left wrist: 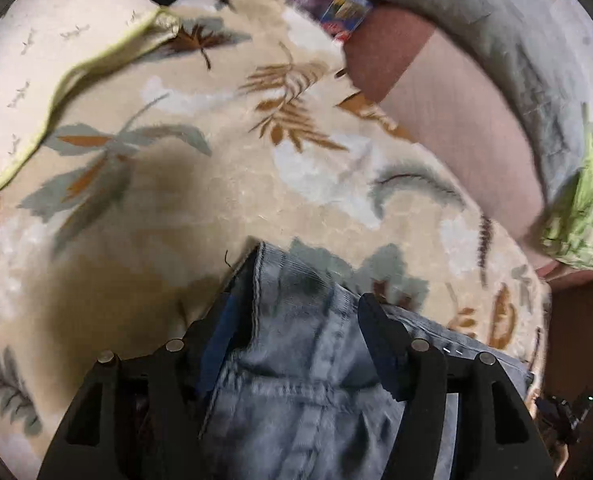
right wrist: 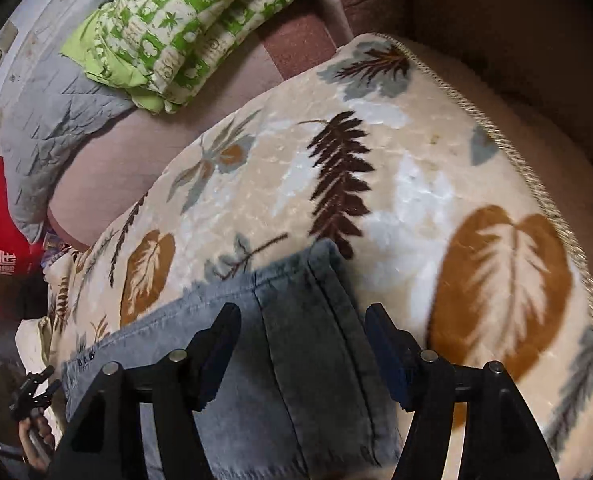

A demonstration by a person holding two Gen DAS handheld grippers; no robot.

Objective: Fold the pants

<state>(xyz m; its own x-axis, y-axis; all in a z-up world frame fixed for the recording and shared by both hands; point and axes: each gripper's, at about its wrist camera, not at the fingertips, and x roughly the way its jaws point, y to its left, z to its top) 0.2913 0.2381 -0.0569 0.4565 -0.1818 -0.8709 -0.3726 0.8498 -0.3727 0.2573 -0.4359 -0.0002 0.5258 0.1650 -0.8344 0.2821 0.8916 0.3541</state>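
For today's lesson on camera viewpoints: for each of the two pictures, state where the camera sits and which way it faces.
Left wrist: on the left gripper, facing down its fingers at the jeans and leaf-print blanket.
Right wrist: on the right gripper, facing down at the jeans; a hand shows lower left.
Shared: jeans, blanket, green patterned pillow.

Probably a home bedroom: a leaf-patterned blanket (right wrist: 376, 168) covers a bed, with a quilt (right wrist: 44, 120) and green-printed bedding (right wrist: 184, 28).

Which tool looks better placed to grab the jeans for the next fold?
Probably the left tool: its open fingers straddle a raised hem edge of the jeans on the blanket. The right tool is open over flat denim, a harder pinch.
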